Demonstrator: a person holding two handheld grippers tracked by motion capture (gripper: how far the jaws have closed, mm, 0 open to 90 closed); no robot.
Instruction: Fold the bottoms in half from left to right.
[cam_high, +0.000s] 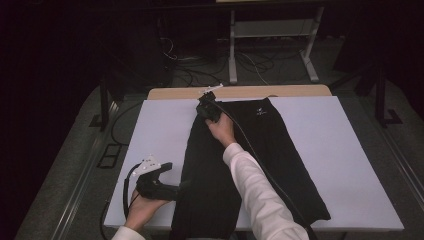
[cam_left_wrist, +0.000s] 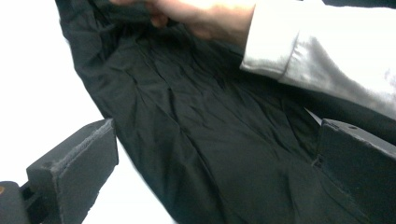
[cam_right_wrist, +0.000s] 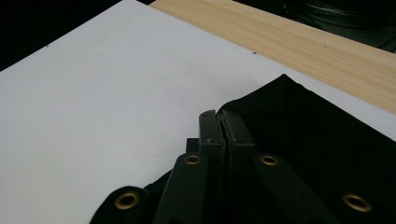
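Pinching the far left corner of the black garment, our right gripper sits at about twelve o'clock on the white board. In the right gripper view its jaws stand pressed together, and a thin edge of cloth seems caught between the pads. We judge that as a grip, though the fabric layer is hard to make out against black jaws.

The garment lies lengthwise, its long axis running from twelve o'clock down to six o'clock, where it is cut off at the near table edge. Our left gripper rests at roughly seven o'clock, just beside the garment's near left edge. Its jaws stand wide open; in the left gripper view the cloth spreads beyond and between them, untouched by either pad. That hand is the nearer one for the near corner.

The garment's near hem is hidden under our right sleeve, and its small white logo is too small to read.
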